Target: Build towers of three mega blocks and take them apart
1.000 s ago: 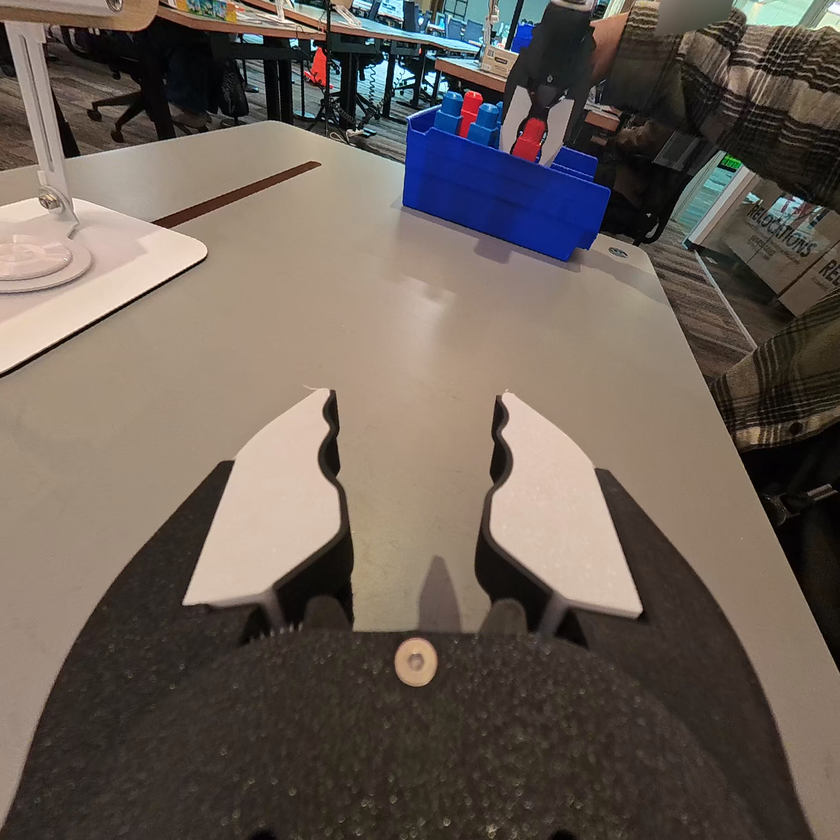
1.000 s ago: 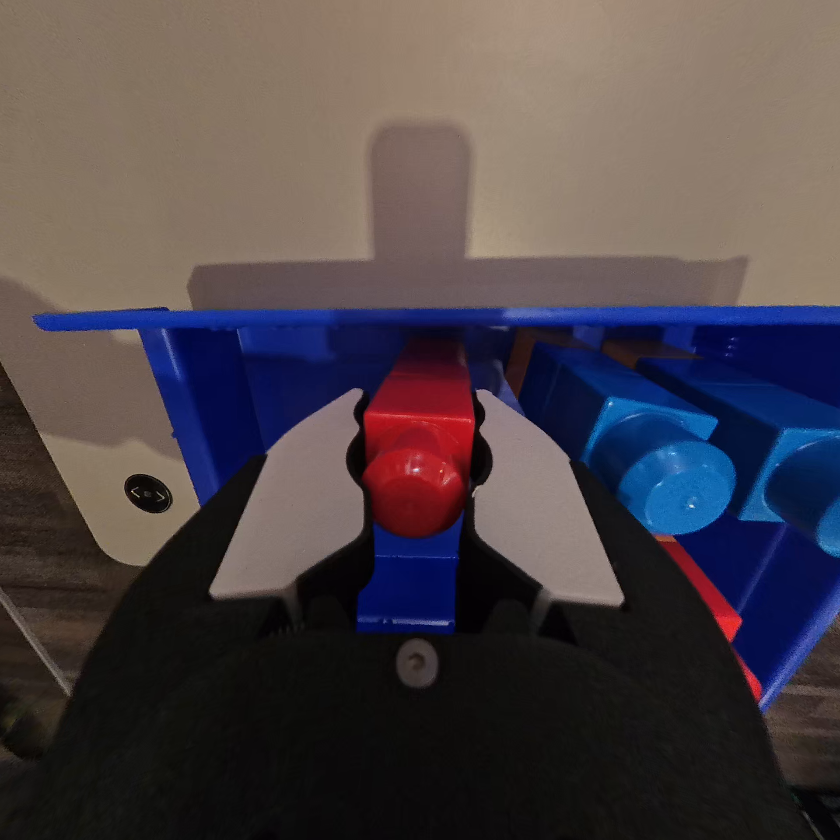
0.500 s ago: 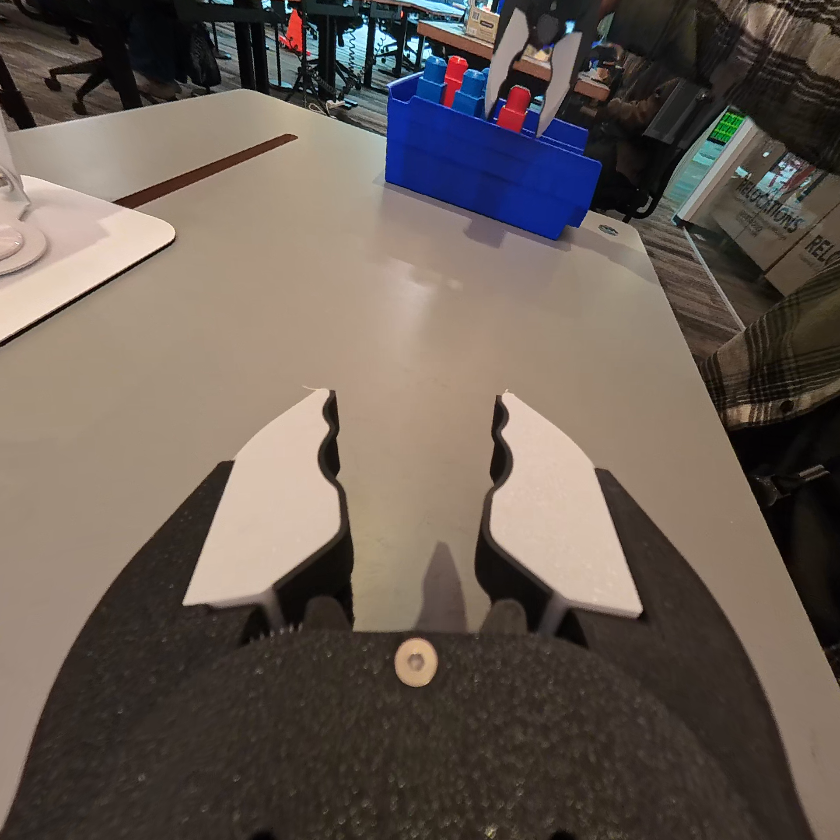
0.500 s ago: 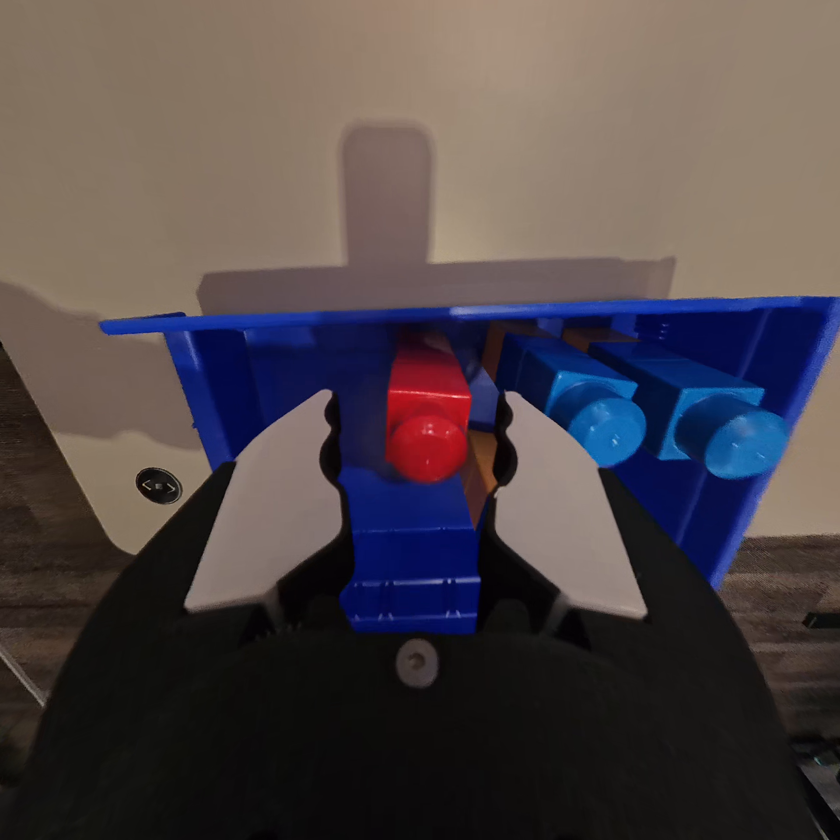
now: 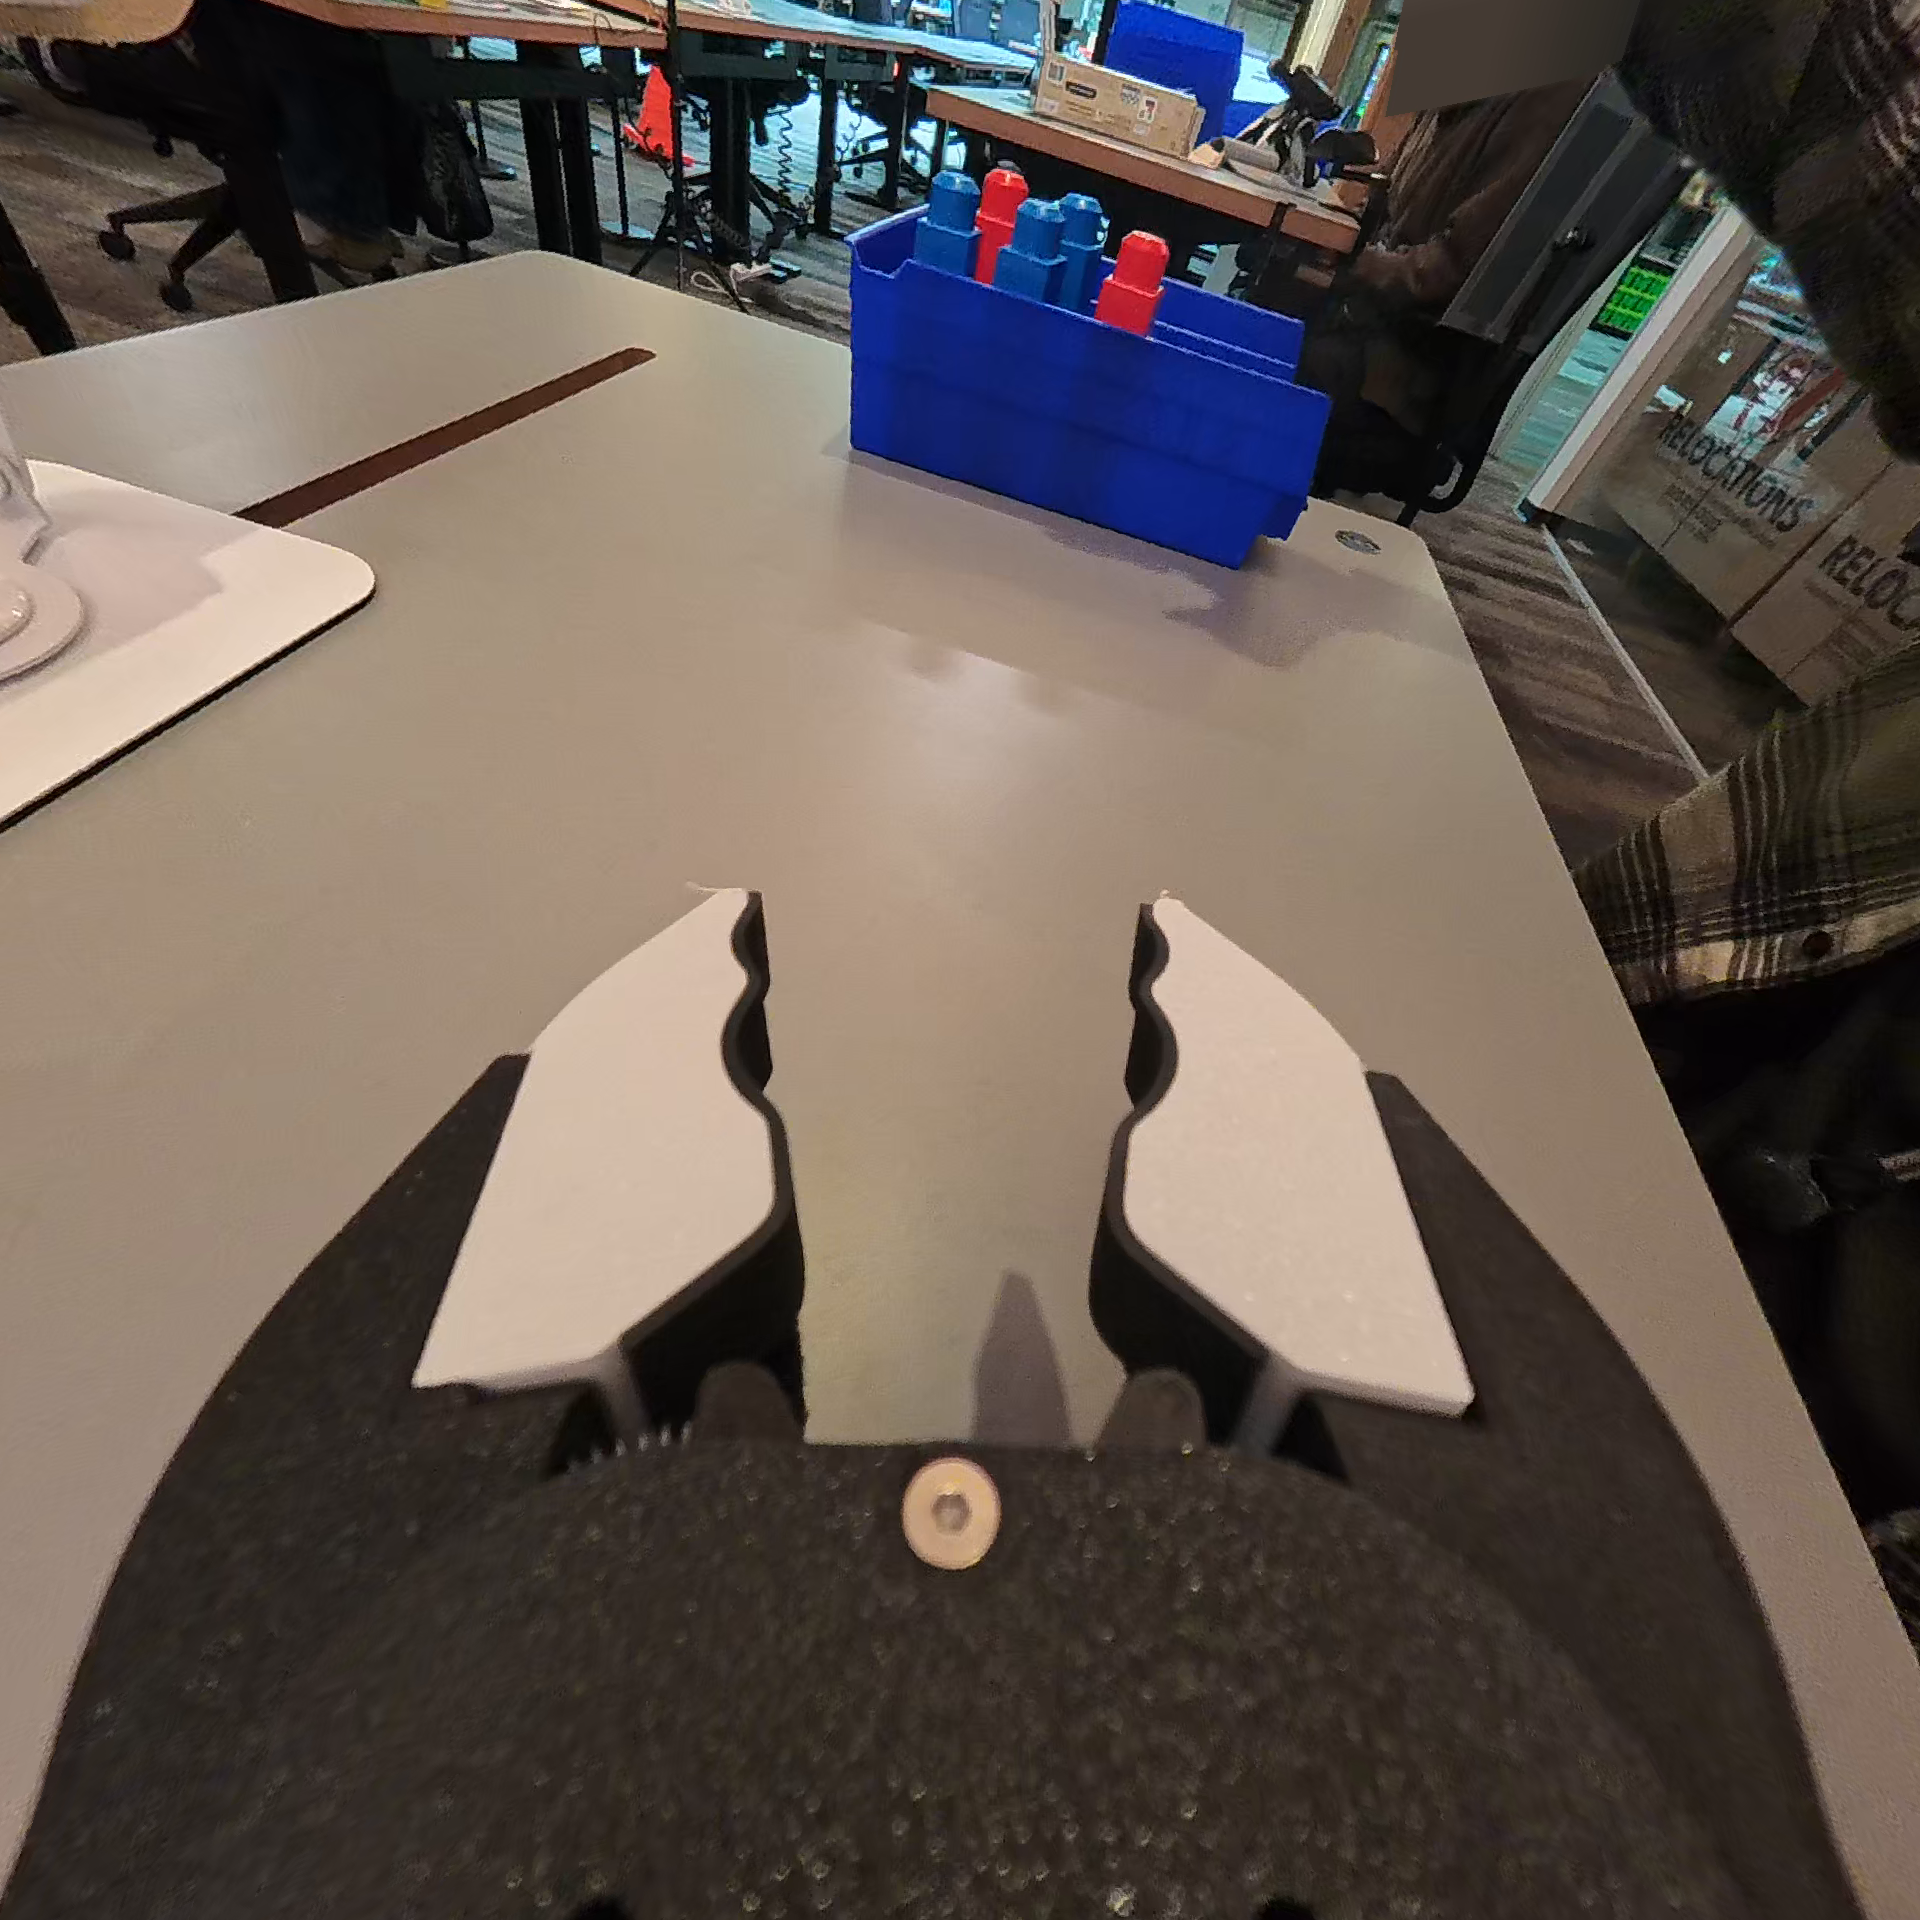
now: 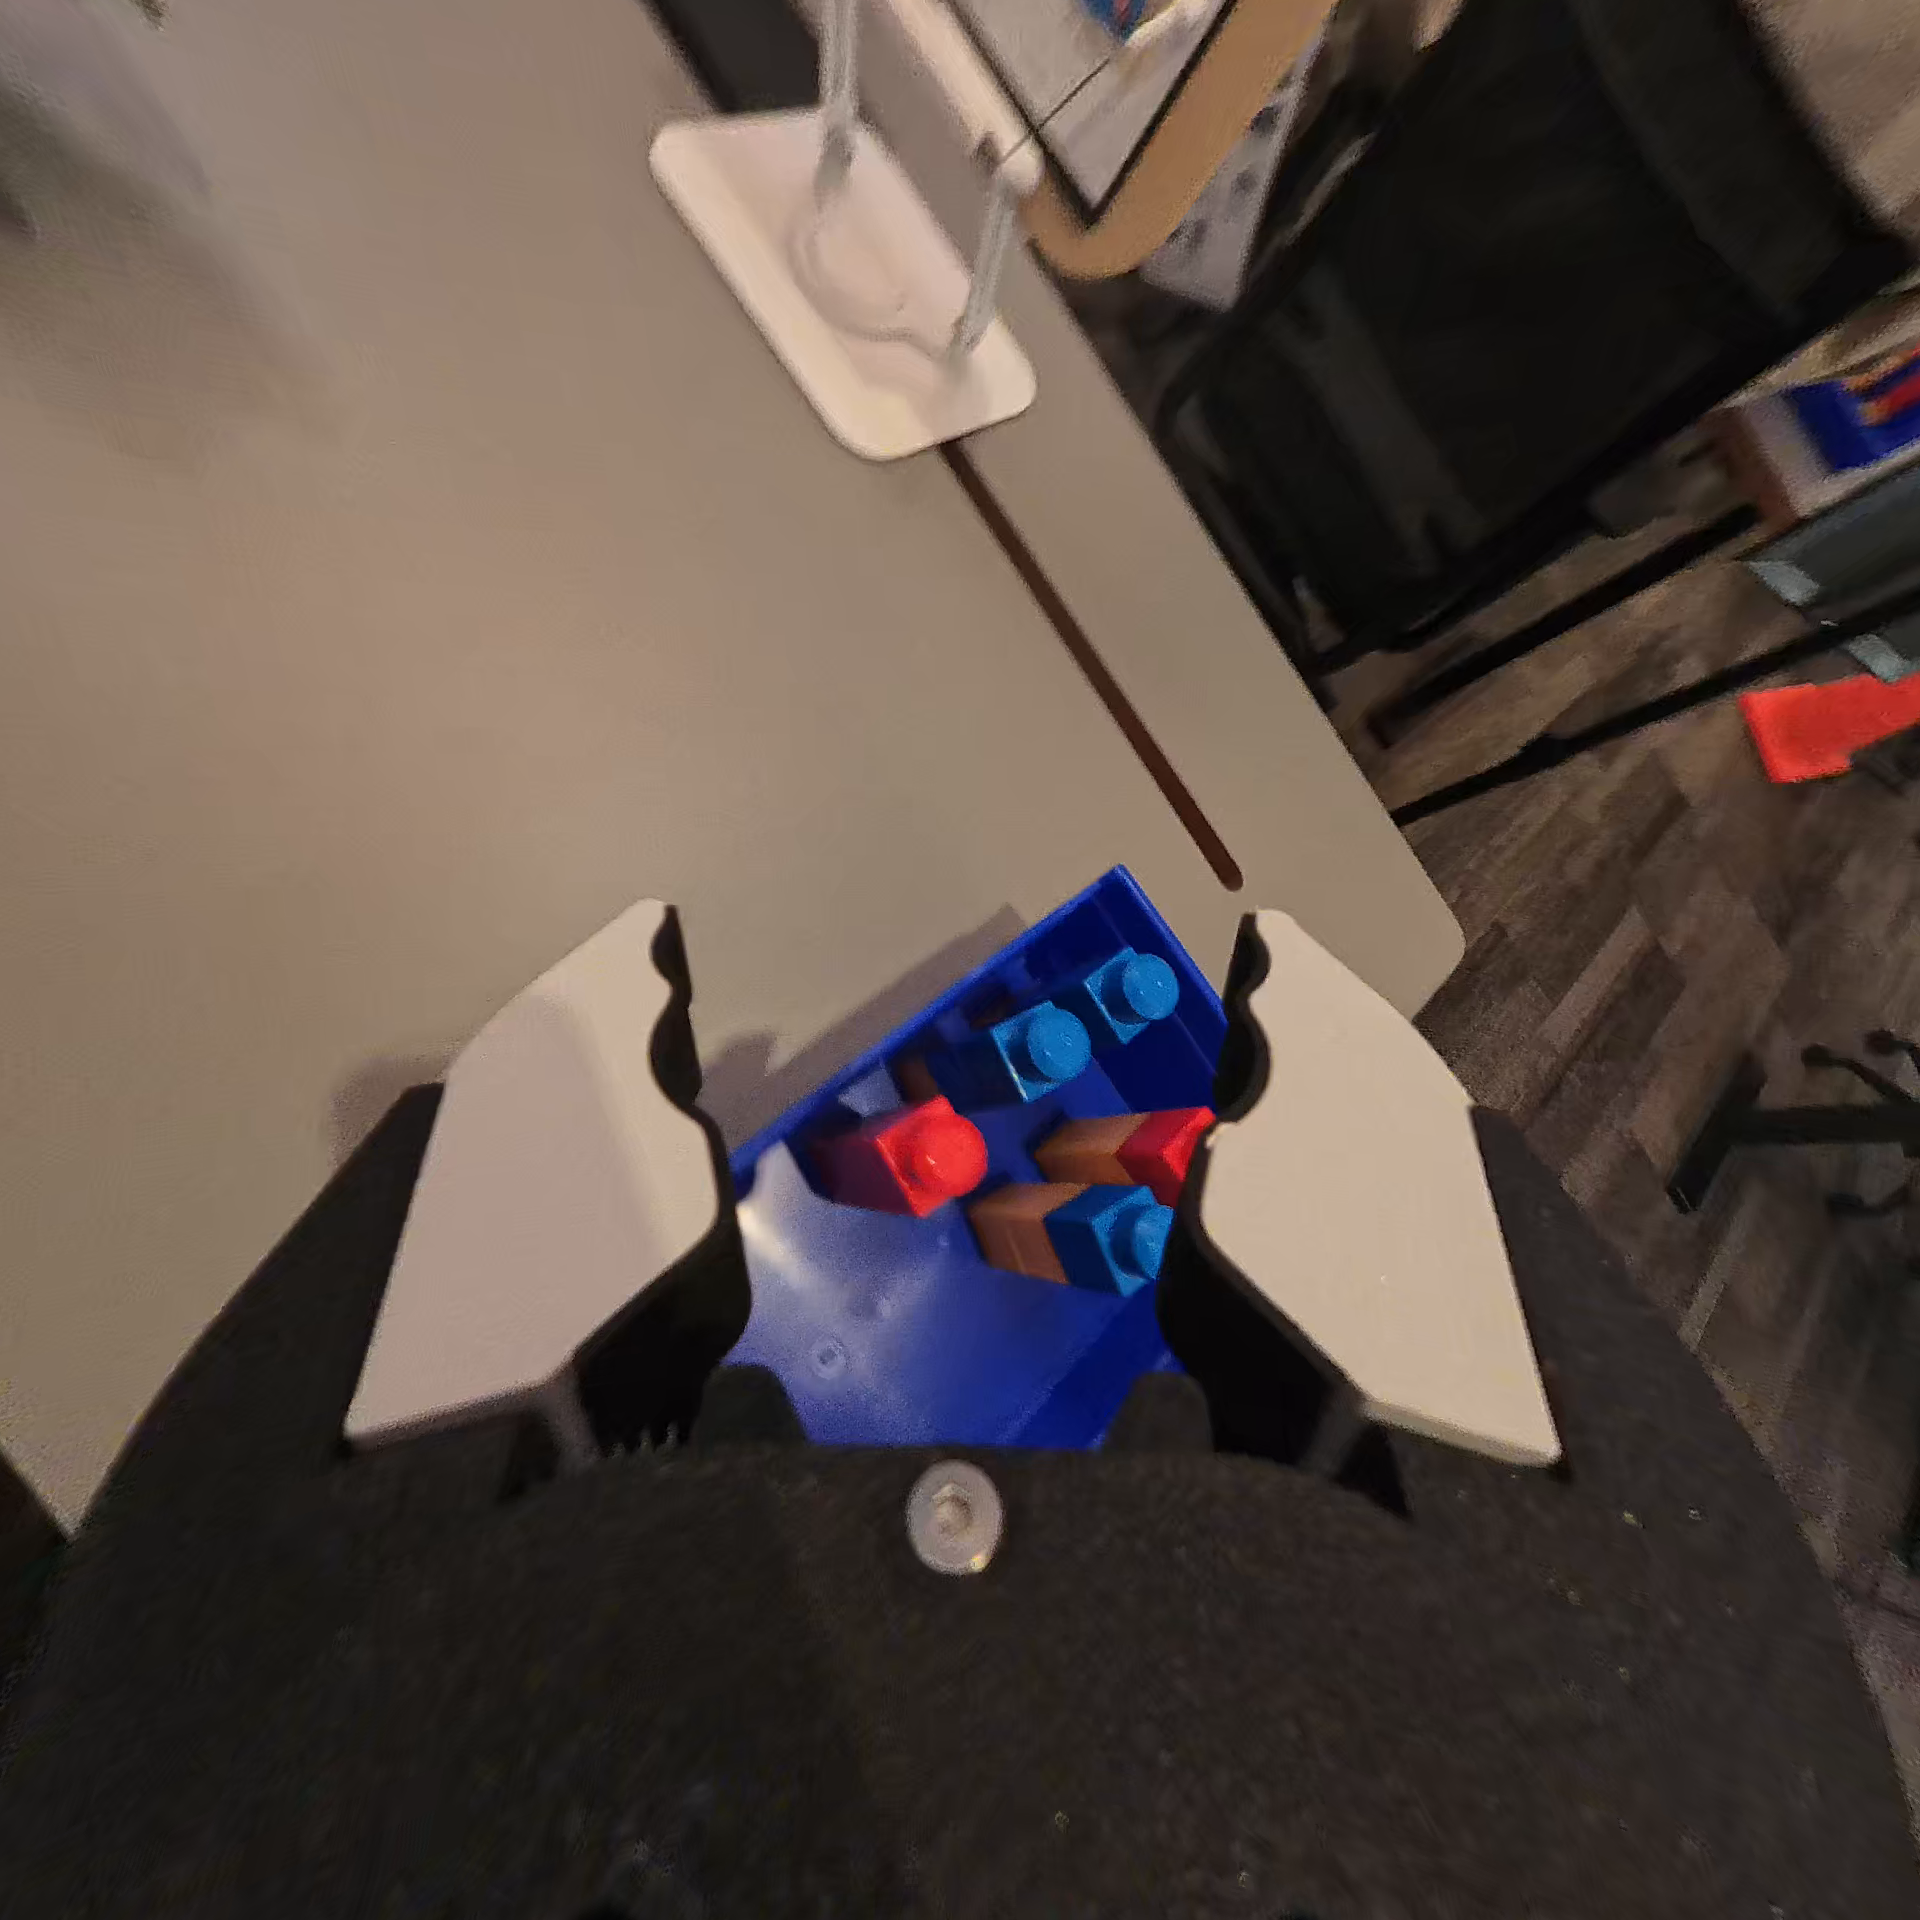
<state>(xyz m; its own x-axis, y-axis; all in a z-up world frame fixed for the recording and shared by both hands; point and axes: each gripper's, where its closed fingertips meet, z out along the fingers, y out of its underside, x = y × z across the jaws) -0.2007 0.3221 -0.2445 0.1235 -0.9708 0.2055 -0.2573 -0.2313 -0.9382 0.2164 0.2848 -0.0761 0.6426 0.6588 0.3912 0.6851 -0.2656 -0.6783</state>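
Note:
A blue bin [image 5: 1081,436] stands at the far end of the grey table [image 5: 623,727]. Several red and blue block towers stand upright in it, among them a red-topped tower [image 5: 1132,281] at the right. My left gripper [image 5: 948,904] is open and empty, low over the near table. My right gripper [image 6: 956,920] is open and empty, high above the bin [image 6: 935,1340], looking down into it. There the red-topped tower [image 6: 914,1153] stands next to blue-topped towers [image 6: 1039,1049]. The right gripper does not show in the left wrist view.
A white stand base [image 5: 156,613] sits at the table's left; it also shows in the right wrist view [image 6: 852,291]. A dark slot [image 5: 447,436] runs along the table. A person's plaid sleeve [image 5: 1766,873] is at the right edge. Desks and chairs stand behind. Spacing between my two grippers at the tips: around 45 cm.
My right gripper opened, let go of the red-topped tower in the bin, then rose and swung away above it. My left gripper stayed open and tilted slightly.

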